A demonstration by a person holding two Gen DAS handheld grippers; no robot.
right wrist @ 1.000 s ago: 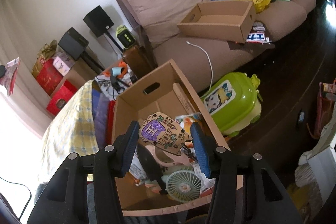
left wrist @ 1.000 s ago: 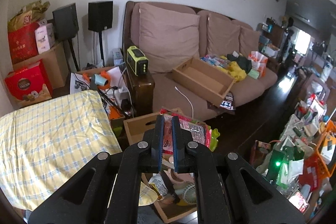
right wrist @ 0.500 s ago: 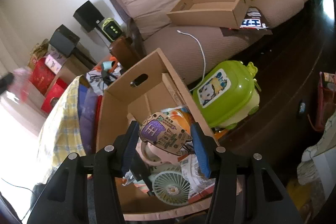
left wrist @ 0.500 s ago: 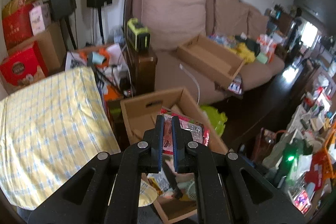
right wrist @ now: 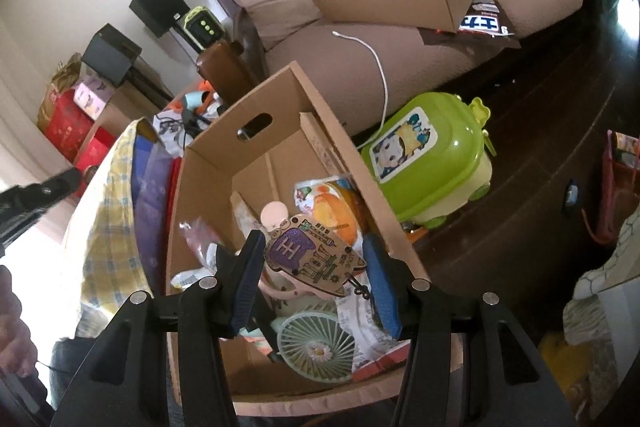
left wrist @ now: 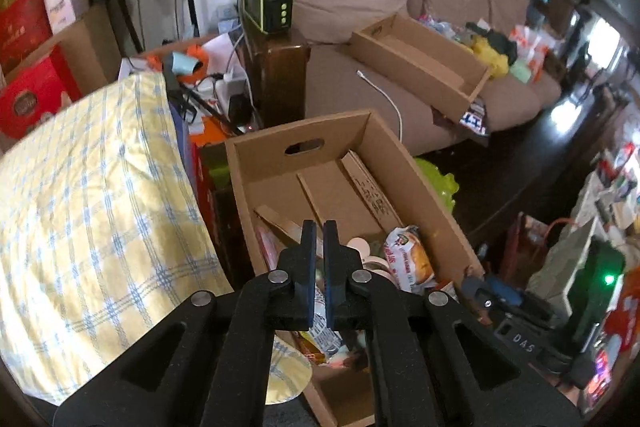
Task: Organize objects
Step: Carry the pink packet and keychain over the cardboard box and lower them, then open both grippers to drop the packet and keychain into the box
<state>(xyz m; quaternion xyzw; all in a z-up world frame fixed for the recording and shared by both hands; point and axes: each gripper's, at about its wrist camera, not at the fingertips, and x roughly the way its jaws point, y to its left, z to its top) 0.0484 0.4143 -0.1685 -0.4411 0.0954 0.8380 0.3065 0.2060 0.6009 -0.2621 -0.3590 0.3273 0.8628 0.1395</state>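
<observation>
Cardboard box (right wrist: 208, 187), open top, slot handle, holds crinkly snack packets (left wrist: 408, 259), round mint fan (right wrist: 316, 343), pink plastic bits. My left gripper (left wrist: 319, 255) over it, blue pads nearly touching, nothing between. My right gripper (right wrist: 314, 263) clamps flat wooden plaque (right wrist: 312, 259), purple glitter patch, above box contents.

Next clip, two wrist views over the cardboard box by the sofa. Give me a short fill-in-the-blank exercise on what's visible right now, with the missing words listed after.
1. The right gripper is closed on a wooden ____ with a purple patch.
2. The left gripper is shut and holds ____.
3. The mint-green handheld fan lies inside the cardboard ____.
4. The green ride-on toy stands on the dark ____ beside the sofa.

Missing words: tag; nothing; box; floor
</observation>
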